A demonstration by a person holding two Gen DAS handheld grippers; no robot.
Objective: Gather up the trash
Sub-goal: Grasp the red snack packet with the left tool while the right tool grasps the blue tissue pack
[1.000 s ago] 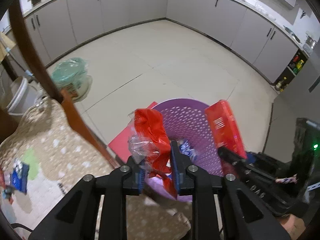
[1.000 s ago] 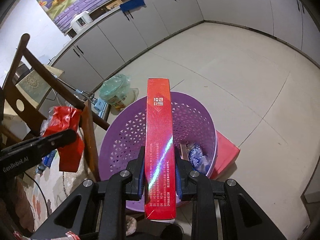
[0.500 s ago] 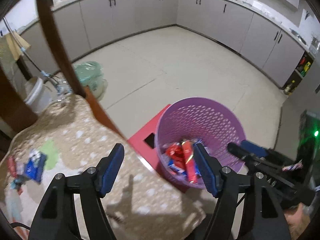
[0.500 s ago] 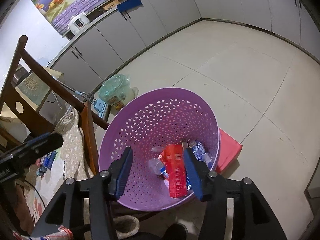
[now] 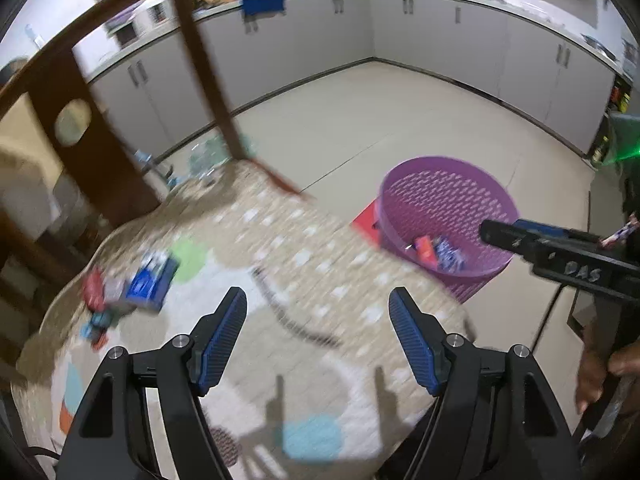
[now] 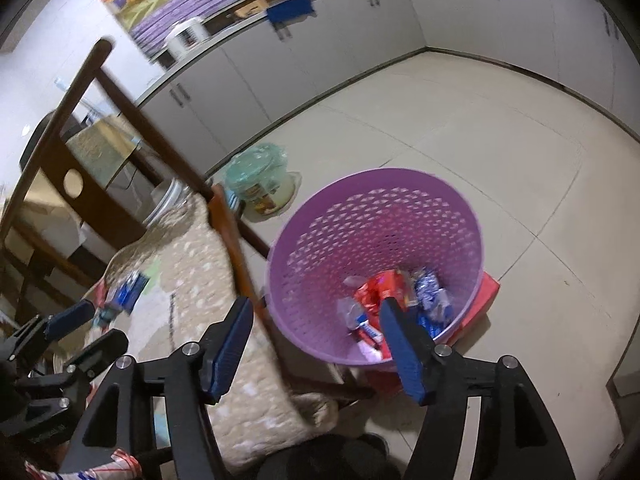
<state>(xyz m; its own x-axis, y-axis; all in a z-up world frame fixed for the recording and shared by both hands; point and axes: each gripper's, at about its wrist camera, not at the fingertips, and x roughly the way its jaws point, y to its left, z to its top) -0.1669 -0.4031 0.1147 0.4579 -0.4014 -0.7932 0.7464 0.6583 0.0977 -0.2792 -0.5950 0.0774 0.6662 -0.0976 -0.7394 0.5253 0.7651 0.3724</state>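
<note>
Swinging my left gripper (image 5: 318, 322) away from the purple basket (image 6: 320, 240), I now face the table (image 5: 280, 360), jaws wide and empty. My right gripper (image 6: 316, 334) hangs open and empty beside the basket. One red box (image 6: 380, 292) lies inside, long axis pointing toward me, among several wrappers.

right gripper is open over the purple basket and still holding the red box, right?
Not quite. The right gripper is open near the purple basket, but its jaws hold nothing. The right wrist view shows the red box lying inside the basket with other wrappers.
</note>
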